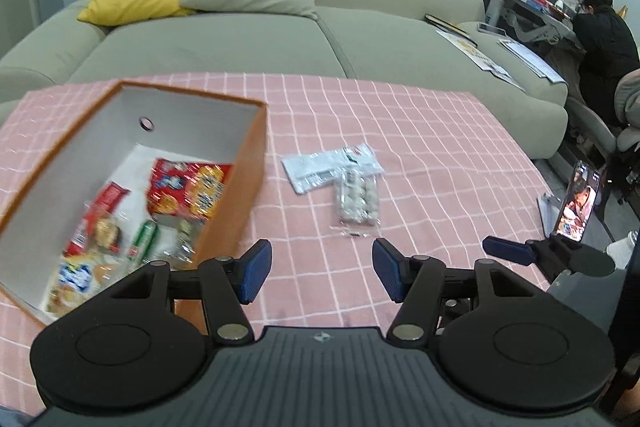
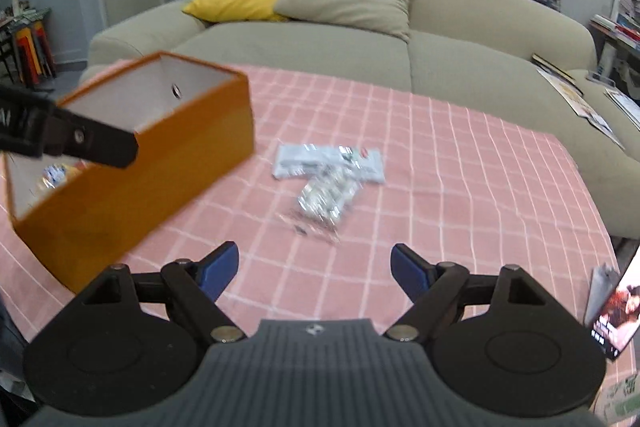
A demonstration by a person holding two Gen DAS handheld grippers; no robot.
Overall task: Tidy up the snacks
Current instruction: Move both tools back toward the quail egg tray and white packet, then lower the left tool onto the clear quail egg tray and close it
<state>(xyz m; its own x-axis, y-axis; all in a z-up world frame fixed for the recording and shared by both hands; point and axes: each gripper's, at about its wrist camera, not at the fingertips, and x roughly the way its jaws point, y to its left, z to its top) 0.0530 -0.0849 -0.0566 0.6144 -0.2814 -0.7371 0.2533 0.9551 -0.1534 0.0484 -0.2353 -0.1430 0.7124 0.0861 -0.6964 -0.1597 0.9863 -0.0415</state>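
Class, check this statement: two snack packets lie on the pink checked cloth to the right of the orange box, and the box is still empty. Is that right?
Not quite. The orange box is not empty: the left wrist view shows several snack packs already inside it. The rest holds: two packets, a flat white one and a clear one, lie on the pink checked cloth to its right.

Both wrist cameras are looking forward and steeply down along their fingers, over the pink checked tablecloth toward the sofa. The left view is sitting close above the orange box, peering into it. The right view is standing further right of the box, seeing its outer wall. Both are sharing the tablecloth, box and sofa.
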